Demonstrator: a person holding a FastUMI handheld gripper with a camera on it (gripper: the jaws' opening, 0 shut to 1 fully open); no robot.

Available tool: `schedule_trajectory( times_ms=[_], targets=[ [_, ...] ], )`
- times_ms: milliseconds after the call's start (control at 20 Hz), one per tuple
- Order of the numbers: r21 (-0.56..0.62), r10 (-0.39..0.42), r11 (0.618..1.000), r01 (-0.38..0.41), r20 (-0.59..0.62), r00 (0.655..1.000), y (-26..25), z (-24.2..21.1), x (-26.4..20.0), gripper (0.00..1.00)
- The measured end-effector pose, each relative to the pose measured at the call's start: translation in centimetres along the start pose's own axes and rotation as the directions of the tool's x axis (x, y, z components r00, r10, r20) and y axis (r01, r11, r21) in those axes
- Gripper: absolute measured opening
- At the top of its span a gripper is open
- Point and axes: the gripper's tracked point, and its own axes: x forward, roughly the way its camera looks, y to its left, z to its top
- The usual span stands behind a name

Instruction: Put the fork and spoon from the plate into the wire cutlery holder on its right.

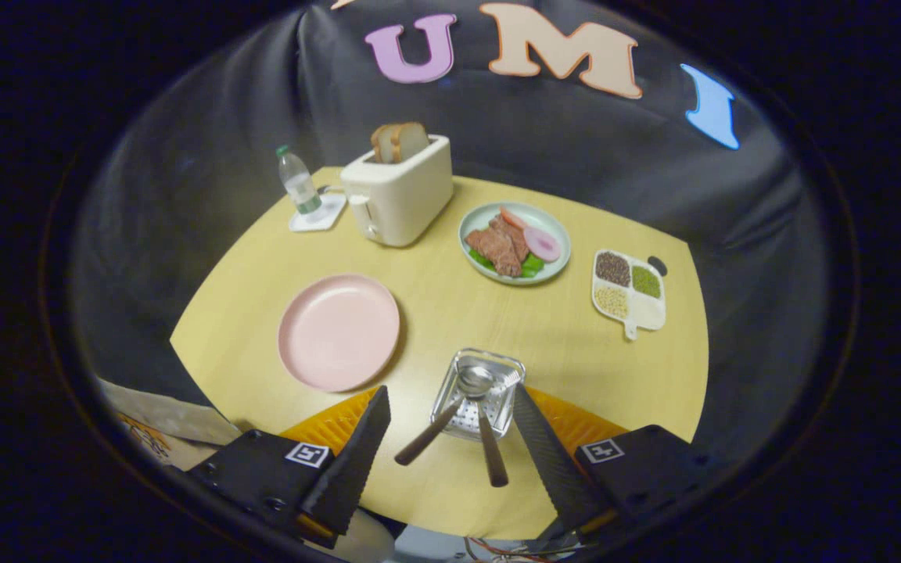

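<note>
The gripper [450,407] is held spread wide, nothing pinched. Between and just ahead of its fingers the wire cutlery holder [479,393] is seen, with spoon [450,410] and fork [489,434] lying in it, wooden handles angled back toward the fingers. The pink plate [339,331], ahead to the left, is bare. The task is judged complete.

Fork [488,426] and spoon [450,407] in holder [479,391] (between spread fingers [360,450]), plate [339,331] to its left, toaster [397,191] beyond.
</note>
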Motion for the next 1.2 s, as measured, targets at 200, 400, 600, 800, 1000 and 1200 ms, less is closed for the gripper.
schedule_trajectory(
  times_ms=[200,400,600,800,1000,1200],
  targets=[
    [0.023,-0.090,0.996,0.088,0.273,0.958,1.2,2.2,-2.5,1.00],
    [0.101,-0.211,0.977,0.186,0.493,0.844,0.8,3.8,-5.5,1.00],
    [0.208,-0.279,0.960,0.189,0.624,0.730,1.5,4.2,-6.8,1.00],
    [0.251,-0.348,0.938,0.241,0.674,0.652,1.0,5.0,-8.2,1.00],
    [0.257,-0.347,0.938,0.234,0.679,0.646,0.5,6.0,-8.5,1.00],
    [0.255,-0.343,0.939,0.229,0.686,0.642,0.1,6.8,-9.1,1.00]
  ],
)
